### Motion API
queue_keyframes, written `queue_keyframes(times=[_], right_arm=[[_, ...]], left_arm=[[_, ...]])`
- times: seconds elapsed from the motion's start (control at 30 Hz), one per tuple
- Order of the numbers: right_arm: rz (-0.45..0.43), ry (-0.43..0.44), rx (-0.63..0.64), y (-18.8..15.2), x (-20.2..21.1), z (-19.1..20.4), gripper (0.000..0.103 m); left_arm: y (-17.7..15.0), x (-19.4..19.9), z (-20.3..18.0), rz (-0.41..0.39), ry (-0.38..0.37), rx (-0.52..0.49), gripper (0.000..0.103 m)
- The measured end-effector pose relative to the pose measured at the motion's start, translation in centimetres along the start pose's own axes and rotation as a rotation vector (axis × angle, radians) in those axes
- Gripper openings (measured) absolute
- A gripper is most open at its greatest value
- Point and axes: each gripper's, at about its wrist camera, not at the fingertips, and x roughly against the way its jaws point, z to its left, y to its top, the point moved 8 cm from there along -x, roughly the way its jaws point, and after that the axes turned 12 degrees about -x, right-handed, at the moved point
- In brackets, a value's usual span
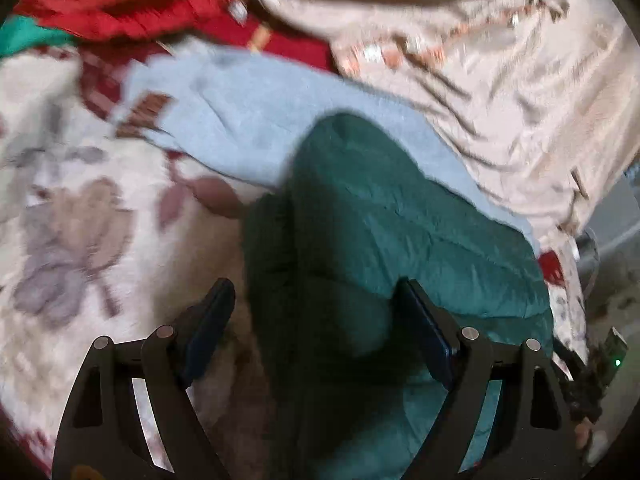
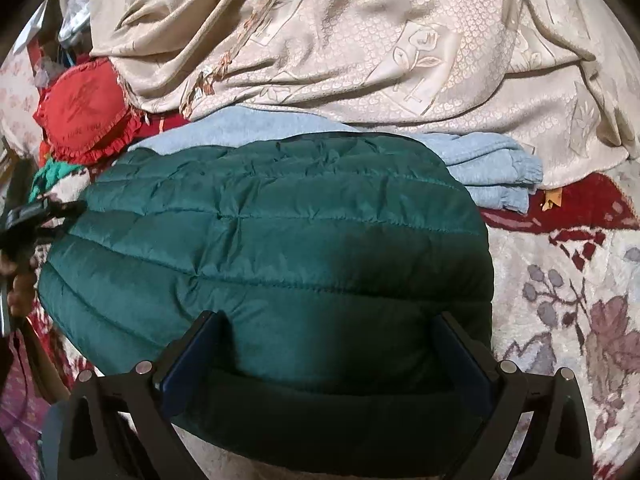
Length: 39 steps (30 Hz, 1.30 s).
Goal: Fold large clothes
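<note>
A dark green quilted puffer jacket (image 2: 272, 248) lies folded into a thick pad on the bed; it also shows in the left wrist view (image 1: 384, 240). A folded light blue garment (image 2: 488, 168) lies behind it, partly under it, and shows in the left wrist view (image 1: 248, 120) too. My right gripper (image 2: 328, 336) is open, its jaws wide apart over the jacket's near edge. My left gripper (image 1: 316, 312) is open over the jacket's left end, which lies between the fingers. The left view is blurred.
A floral cream and red blanket (image 2: 568, 304) covers the bed. A rumpled beige bedspread (image 2: 360, 40) lies heaped at the back. A red frilled cushion (image 2: 88, 112) and a bit of teal cloth (image 2: 52, 176) lie at the back left.
</note>
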Motion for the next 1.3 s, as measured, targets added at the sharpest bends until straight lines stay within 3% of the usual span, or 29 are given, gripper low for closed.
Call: queue_keyframes(times=[0.13, 0.23, 0.27, 0.3, 0.37, 0.47, 0.63, 0.87, 0.9, 1.0, 1.03, 1.2, 1.3], right_arm=[[0.004, 0.008, 0.006, -0.2, -0.1, 0.0, 0.103], [0.011, 0.009, 0.014, -0.3, -0.2, 0.1, 0.103], [0.011, 0.01, 0.016, -0.3, -0.2, 0.2, 0.103], [0.01, 0.013, 0.018, -0.2, 0.0, 0.2, 0.103], [-0.016, 0.02, 0.017, 0.6, 0.9, -0.1, 0.103], [-0.13, -0.013, -0.081, 3.5, 3.3, -3.9, 0.103], [-0.139, 0.036, -0.387, 6.5, 3.4, -12.0, 0.103], [-0.006, 0.204, -0.35, 9.2, -2.0, -10.3, 0.103], [0.011, 0.191, -0.323, 9.2, -2.8, -9.9, 0.103], [0.048, 0.02, -0.177, 8.4, -5.7, -9.6, 0.103], [0.067, 0.016, -0.16, 7.9, -6.6, -9.7, 0.103], [0.119, 0.2, -0.335, 6.7, -9.1, -12.2, 0.103], [0.087, 0.257, -0.336, 6.7, -9.4, -12.2, 0.103]], left_arm=[[-0.1, -2.1, 0.8, 0.011, -0.109, 0.055, 0.097], [0.0, -2.0, 0.7, -0.046, -0.099, 0.032, 0.098], [0.0, -1.9, 0.4, -0.059, -0.084, 0.013, 0.093], [0.0, -1.9, 0.1, -0.071, -0.081, -0.004, 0.077], [0.1, -1.6, -0.4, -0.1, -0.048, -0.032, 0.065], [0.1, -1.4, -1.2, -0.136, 0.06, -0.095, 0.057], [-0.1, -1.6, -0.9, -0.159, 0.08, -0.106, 0.058], [-0.3, -1.9, -0.6, -0.165, 0.1, -0.103, 0.064], [-0.3, -2.0, -0.5, -0.165, 0.099, -0.101, 0.065], [-0.2, -2.0, -0.5, -0.165, 0.098, -0.1, 0.066], [-0.2, -2.0, -0.4, -0.164, 0.096, -0.097, 0.066], [-0.2, -2.1, -0.3, -0.171, 0.111, -0.101, 0.068], [-0.2, -2.2, -0.2, -0.173, 0.106, -0.092, 0.071]])
